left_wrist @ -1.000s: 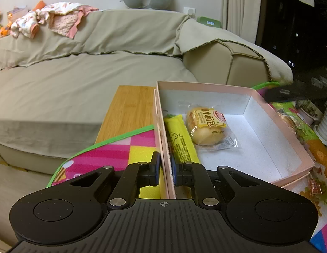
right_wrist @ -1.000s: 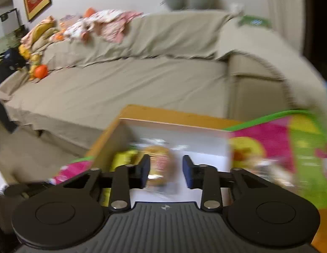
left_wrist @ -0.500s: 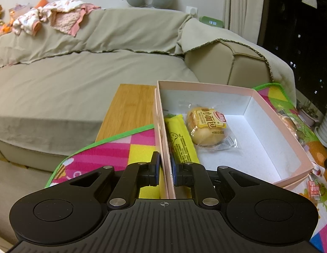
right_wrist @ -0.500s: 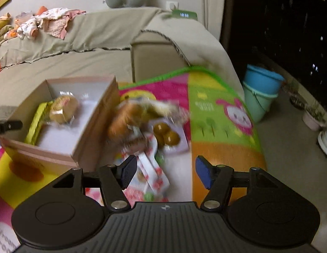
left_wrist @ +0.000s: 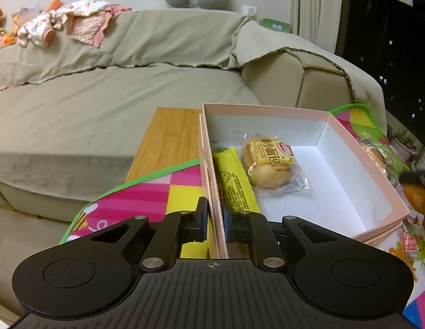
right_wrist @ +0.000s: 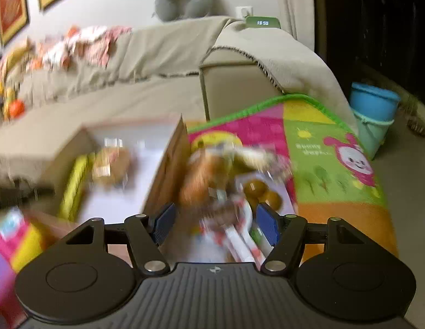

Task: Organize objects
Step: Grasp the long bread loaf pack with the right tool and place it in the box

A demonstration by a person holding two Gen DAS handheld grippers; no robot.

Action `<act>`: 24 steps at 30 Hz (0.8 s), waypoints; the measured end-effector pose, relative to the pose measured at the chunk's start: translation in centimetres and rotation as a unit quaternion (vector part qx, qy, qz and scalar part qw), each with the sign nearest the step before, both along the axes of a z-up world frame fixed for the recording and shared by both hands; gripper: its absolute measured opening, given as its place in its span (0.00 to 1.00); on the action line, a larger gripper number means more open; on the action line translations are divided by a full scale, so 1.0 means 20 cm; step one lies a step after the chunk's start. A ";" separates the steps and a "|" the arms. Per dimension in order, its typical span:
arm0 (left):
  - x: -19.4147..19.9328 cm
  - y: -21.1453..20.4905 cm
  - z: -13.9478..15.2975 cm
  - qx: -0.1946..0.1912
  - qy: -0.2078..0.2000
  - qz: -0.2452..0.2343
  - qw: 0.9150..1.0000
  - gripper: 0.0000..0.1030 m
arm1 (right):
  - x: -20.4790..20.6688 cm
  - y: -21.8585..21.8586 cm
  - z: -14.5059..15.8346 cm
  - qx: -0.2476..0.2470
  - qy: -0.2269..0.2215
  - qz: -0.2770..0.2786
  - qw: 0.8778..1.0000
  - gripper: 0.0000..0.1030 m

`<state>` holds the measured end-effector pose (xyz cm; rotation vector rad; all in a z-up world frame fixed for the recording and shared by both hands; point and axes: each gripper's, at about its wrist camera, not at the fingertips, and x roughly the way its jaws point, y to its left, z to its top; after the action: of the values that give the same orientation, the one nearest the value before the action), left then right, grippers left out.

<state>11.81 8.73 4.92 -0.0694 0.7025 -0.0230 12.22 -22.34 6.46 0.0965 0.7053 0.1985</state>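
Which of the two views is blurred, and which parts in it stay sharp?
Left wrist view: sharp throughout, the pink box and the bread packet clear, fisheye bending at the edges. Right wrist view: motion blur smears the snack pile and the sofa; only the right gripper itself stays crisp.

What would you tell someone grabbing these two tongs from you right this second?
Left tongs: shut on the near wall of the pink box, steadying it.
Right tongs: open, empty, over the loose snack pile on the mat beside the box.
Done: yellow packet and wrapped bun lie in the box.
Left: move the remaining snacks in.
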 end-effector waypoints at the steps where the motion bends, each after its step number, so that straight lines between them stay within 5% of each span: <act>1: 0.00 0.00 0.00 -0.001 0.000 0.000 1.000 0.13 | 0.04 0.00 0.00 0.010 0.002 -0.007 1.000 0.64; 7: 0.00 0.00 0.00 -0.003 -0.001 -0.001 1.000 0.13 | 0.29 0.04 -0.06 0.042 0.027 -0.032 0.998 0.63; 9: 0.00 0.00 0.00 -0.005 -0.002 -0.002 1.000 0.13 | 0.33 0.06 -0.10 0.042 0.044 -0.027 0.998 0.55; 11: -0.01 0.01 0.00 -0.007 -0.002 -0.003 1.000 0.14 | 0.34 0.06 -0.13 0.057 0.069 -0.020 0.996 0.34; 24: 0.00 0.02 0.00 -0.015 -0.003 -0.002 1.000 0.14 | -0.12 -0.13 -0.10 0.073 0.114 0.018 0.991 0.31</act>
<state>11.84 9.13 4.84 -0.0970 0.6972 -0.0370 9.78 -24.85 4.42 0.2497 0.9213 0.2759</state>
